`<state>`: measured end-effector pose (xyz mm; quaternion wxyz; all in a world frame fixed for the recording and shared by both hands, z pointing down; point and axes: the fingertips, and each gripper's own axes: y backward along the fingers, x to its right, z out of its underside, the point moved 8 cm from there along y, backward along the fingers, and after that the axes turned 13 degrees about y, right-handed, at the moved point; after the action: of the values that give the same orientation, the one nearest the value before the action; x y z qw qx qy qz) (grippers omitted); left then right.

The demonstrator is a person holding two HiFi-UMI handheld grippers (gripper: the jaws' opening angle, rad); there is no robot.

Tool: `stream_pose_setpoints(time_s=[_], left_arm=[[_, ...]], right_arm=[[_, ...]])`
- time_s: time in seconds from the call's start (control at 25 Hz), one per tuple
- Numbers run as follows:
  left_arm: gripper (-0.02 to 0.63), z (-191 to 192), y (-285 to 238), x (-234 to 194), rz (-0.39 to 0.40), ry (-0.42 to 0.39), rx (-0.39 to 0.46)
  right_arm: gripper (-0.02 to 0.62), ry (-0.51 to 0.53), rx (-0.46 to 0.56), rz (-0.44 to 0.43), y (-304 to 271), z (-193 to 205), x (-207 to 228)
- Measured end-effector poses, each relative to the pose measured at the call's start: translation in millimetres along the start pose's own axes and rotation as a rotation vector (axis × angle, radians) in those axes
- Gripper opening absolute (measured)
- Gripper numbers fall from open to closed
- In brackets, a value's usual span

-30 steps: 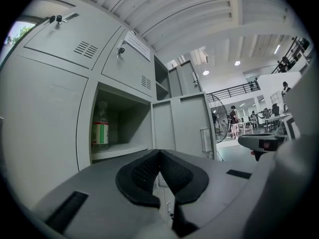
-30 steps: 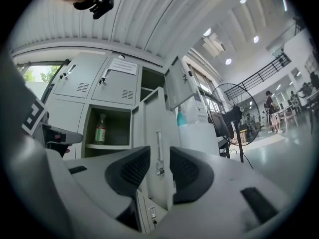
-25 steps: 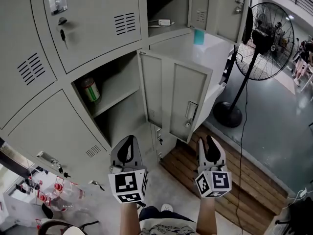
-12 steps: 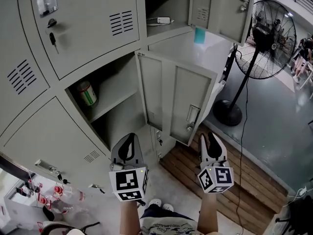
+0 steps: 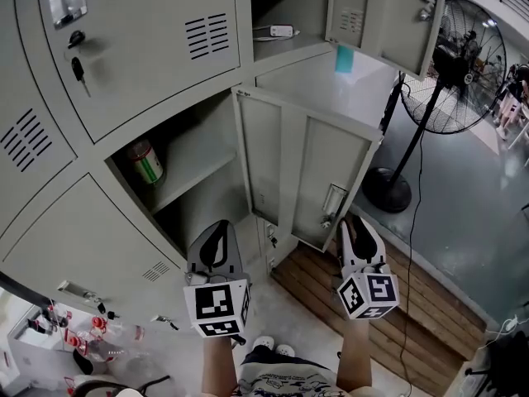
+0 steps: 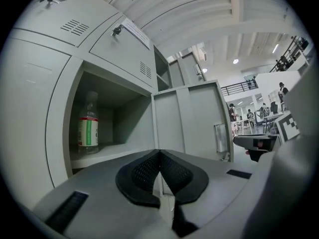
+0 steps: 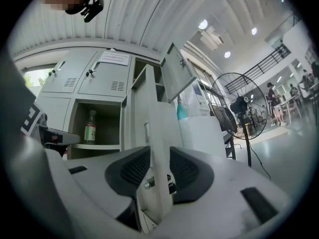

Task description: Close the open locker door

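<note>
The grey locker door stands swung wide out from its compartment, handle and latch near its free edge. A clear bottle with a green label stands on the shelf inside. My left gripper hangs shut and empty below the compartment, facing the bottle and the door. My right gripper is open, just right of the door's lower free corner. In the right gripper view the door's free edge shows in the gap between the jaws; contact cannot be told.
Closed lockers fill the wall to the left. Another locker door is open above right, with a white object on its shelf. A standing fan and its cable are to the right. A wooden pallet lies underfoot.
Both grippers have edged forward toward the lockers. The right one has come up close to the door's lower free corner. The door has not visibly swung.
</note>
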<state>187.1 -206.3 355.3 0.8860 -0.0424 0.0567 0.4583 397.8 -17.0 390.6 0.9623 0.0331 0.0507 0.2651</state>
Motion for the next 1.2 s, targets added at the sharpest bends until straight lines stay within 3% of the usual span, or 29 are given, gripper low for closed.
stream_pose_setpoints(time_s=[1.2], left_arm=[[0.003, 5, -14, -12, -0.009, 0.021, -0.010]], right_arm=[[0.100, -0.001, -0.015, -0.158, -21, 8, -7]])
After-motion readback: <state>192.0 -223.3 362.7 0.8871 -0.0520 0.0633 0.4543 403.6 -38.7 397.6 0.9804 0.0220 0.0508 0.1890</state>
